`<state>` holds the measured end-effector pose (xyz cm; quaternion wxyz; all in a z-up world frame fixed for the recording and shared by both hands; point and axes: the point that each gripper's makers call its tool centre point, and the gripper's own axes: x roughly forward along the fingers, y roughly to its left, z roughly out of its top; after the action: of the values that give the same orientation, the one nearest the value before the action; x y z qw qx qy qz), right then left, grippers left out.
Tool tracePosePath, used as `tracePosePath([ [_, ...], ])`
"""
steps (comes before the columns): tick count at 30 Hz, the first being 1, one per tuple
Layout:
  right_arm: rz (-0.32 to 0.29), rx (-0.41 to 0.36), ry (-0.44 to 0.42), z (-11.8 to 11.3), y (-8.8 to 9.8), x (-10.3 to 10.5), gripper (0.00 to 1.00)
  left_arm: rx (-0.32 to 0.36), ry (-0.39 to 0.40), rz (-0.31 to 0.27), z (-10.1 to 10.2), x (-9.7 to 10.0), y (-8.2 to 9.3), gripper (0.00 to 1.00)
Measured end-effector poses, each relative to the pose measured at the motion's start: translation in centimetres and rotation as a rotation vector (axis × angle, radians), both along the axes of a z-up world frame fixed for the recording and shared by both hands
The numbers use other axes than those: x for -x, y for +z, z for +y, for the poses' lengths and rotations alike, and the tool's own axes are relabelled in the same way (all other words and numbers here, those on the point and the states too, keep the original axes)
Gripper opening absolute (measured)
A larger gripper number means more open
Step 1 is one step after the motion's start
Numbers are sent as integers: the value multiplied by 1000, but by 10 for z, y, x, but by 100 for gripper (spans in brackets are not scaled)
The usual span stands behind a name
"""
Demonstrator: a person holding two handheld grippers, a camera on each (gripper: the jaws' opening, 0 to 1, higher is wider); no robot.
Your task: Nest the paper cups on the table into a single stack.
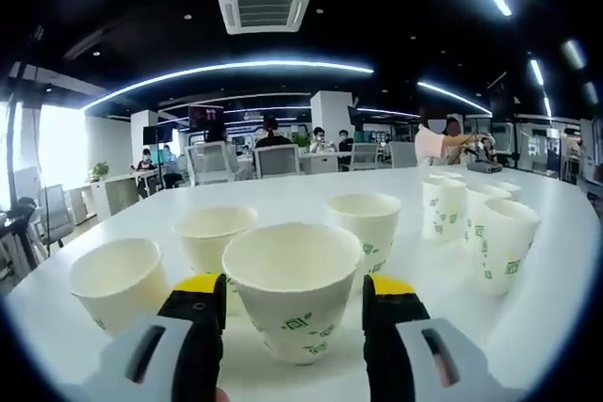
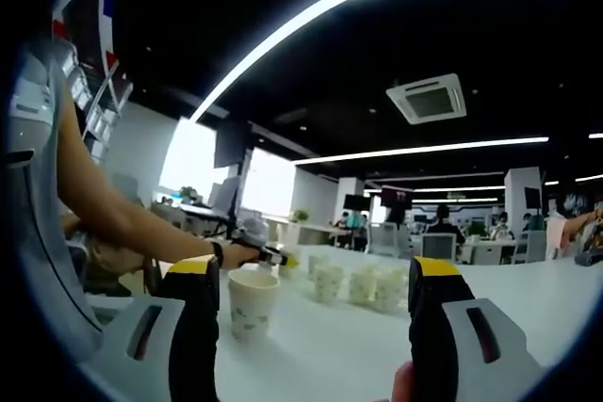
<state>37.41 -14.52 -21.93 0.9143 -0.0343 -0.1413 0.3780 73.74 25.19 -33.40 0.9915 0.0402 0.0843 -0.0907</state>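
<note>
A: While the left gripper (image 1: 294,313) is held with its yellow-tipped fingers (image 1: 201,313) spread either side of a white paper cup with green leaf print (image 1: 292,298), is anything gripped?

B: Nothing seems pinched yet; gaps are seen both sides. Other paper cups (image 1: 367,223) are stood on the white tabletop (image 1: 565,261) from ten to two o'clock.

A: And the right gripper (image 2: 311,313)?

B: Its fingers are held wide apart and empty, with a single printed paper cup (image 2: 252,303) near seven o'clock.

A: What might go wrong?

B: The thin wall could be crushed by a hard squeeze, or neighbouring cups toppled if the lift is tilted.
</note>
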Motion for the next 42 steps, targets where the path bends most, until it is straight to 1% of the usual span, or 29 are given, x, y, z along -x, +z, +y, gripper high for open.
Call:
tracePosePath([
  [3,1,-2,3,0,0,0,86,4,3,6,1,-2,-2,60],
  [5,4,1,-1,-1,-1,-1,86,15,4,8,2,-3,-2,53],
  [7,5,-2,-1,-1,-1,-2,86,19,7,3,2,-3,-1,51],
  [8,6,-3,0,-1,-2,-2,86,10,9,-1,3,-3,0,51],
  [14,13,3,-3,-2,-4,-5,86,7,8,-2,5,-4,0,51],
  [23,21,5,0,0,-7,-6,86,0,-9,-24,3,2,2,50],
  [27,26,11,5,3,-9,-6,86,7,-17,-36,3,6,7,50],
  [29,25,17,4,4,-9,-5,86,34,-28,-45,2,8,12,50],
  [34,24,19,15,8,-8,-5,85,51,-34,-62,3,13,23,49],
  [35,25,20,13,9,-9,-5,85,65,-38,-70,3,14,27,49],
  [37,23,13,20,10,-8,-4,85,63,-42,-78,2,15,31,49],
  [41,30,25,20,12,-11,-5,85,69,-51,-86,1,18,37,49],
  [42,25,15,23,11,-10,-4,85,71,-54,-88,1,19,38,49],
])
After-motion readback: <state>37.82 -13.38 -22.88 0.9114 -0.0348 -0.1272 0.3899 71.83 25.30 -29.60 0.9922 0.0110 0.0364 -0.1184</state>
